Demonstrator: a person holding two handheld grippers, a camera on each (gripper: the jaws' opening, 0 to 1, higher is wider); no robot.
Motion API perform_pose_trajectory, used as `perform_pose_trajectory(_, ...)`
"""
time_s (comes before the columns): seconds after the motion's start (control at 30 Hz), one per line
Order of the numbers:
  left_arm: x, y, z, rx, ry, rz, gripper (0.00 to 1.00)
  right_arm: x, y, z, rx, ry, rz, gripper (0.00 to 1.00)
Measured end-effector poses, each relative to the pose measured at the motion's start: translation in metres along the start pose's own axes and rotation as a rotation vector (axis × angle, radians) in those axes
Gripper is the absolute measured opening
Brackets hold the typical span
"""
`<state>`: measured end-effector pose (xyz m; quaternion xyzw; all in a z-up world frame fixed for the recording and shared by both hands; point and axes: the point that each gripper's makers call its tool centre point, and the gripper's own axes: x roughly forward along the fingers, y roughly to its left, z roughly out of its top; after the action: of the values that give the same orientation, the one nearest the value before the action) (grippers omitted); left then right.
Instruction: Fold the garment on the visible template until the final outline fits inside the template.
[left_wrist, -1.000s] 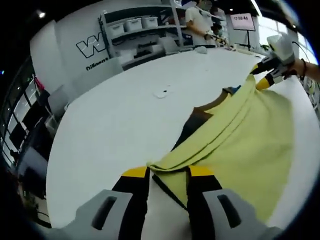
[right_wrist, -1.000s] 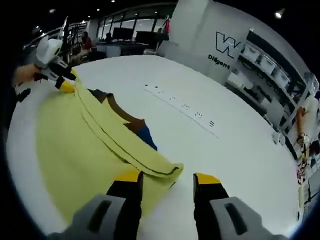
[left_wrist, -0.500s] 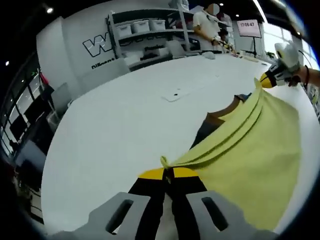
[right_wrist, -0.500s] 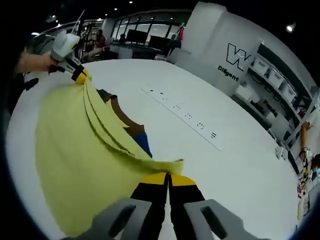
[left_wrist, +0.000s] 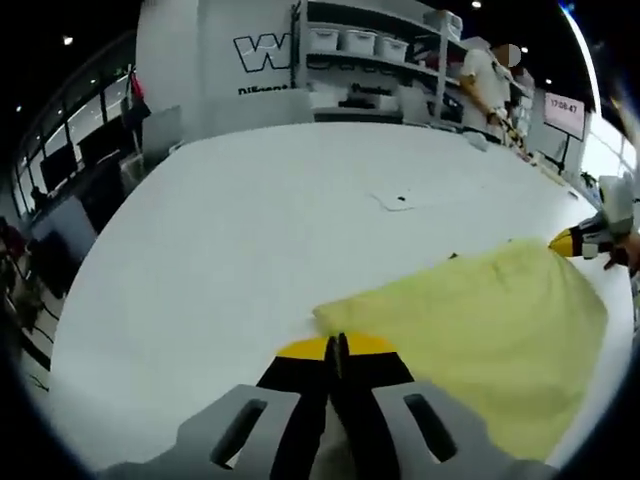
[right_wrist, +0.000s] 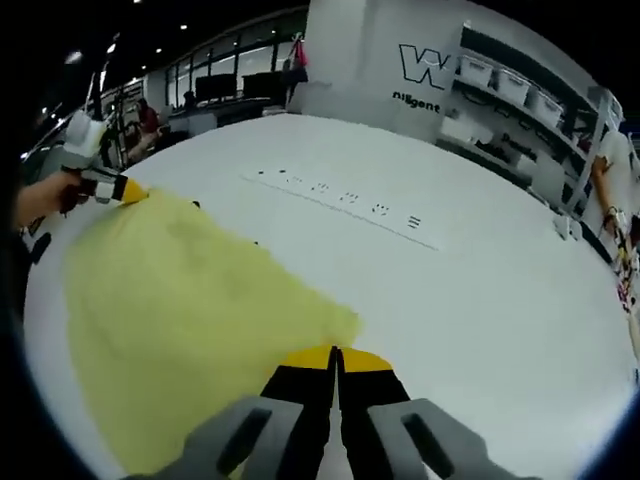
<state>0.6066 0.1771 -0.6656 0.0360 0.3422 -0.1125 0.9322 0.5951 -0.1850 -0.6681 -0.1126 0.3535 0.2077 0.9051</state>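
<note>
On the white table (left_wrist: 220, 240), yellow garment (left_wrist: 480, 320) stretched claw to claw — both clamped on its corners.

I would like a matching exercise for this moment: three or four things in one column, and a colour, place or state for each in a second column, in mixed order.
Column one:
1. garment
2. left tongs
3. table
4. storage bins

Column two:
A. white, wide surface under the cloth
B. on the shelves by the back wall
C. yellow, spread flat
D. shut on a corner of the cloth

Pairs: 1-C, 2-D, 3-A, 4-B
</note>
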Motion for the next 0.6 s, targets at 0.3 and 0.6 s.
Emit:
perform_pose_trajectory(0.3, -0.017, 0.001, -0.003, -0.013, 0.023, -0.011, 0.18, -0.009, 0.013, 0.0, 0.249, -0.016, 0.031, 0.15)
perform_pose_trajectory(0.6, -0.044, -0.017, 0.0, -0.014, -0.034, -0.094, 0.32, -0.035, 0.035, 0.0, 0.292, -0.046, 0.069, 0.33)
